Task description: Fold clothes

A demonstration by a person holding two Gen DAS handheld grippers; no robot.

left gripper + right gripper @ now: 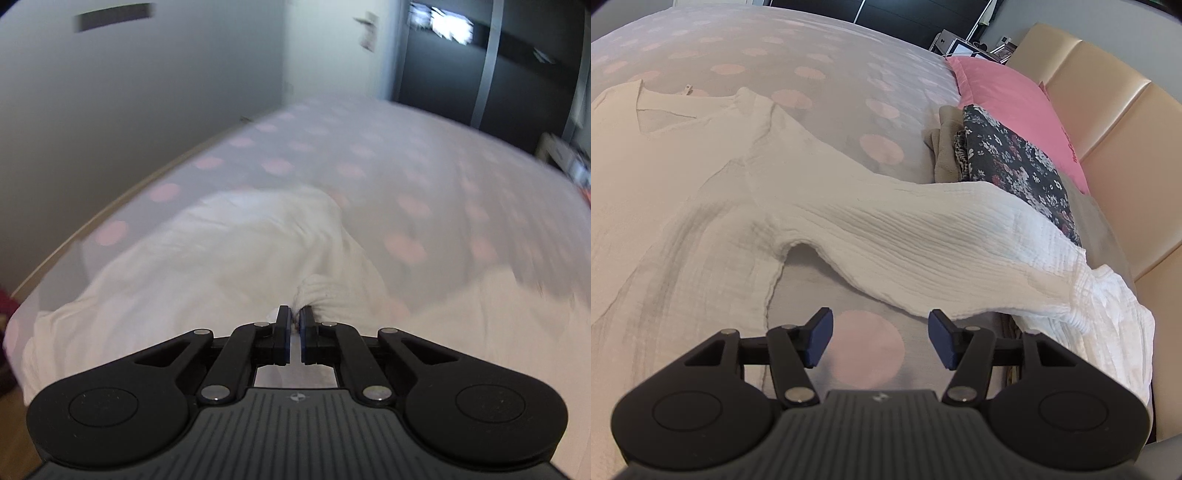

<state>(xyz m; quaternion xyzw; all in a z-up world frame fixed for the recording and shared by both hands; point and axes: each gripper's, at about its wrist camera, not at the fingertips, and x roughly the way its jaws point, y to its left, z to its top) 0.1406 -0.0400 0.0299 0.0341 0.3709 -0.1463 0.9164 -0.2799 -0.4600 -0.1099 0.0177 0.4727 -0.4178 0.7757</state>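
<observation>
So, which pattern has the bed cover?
Pale grey with pink dots, clearest in the right wrist view: bed cover.

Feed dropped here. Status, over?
Left gripper shut on white blouse. Right gripper open, empty. Sleeve draped over folded pile.

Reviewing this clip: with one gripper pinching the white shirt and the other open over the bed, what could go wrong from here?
The left gripper pinches only a small bunch of the white shirt, so the cloth may slip out or drag crooked. The sleeve lies over the stack of folded clothes; pulling it could topple them.
</observation>
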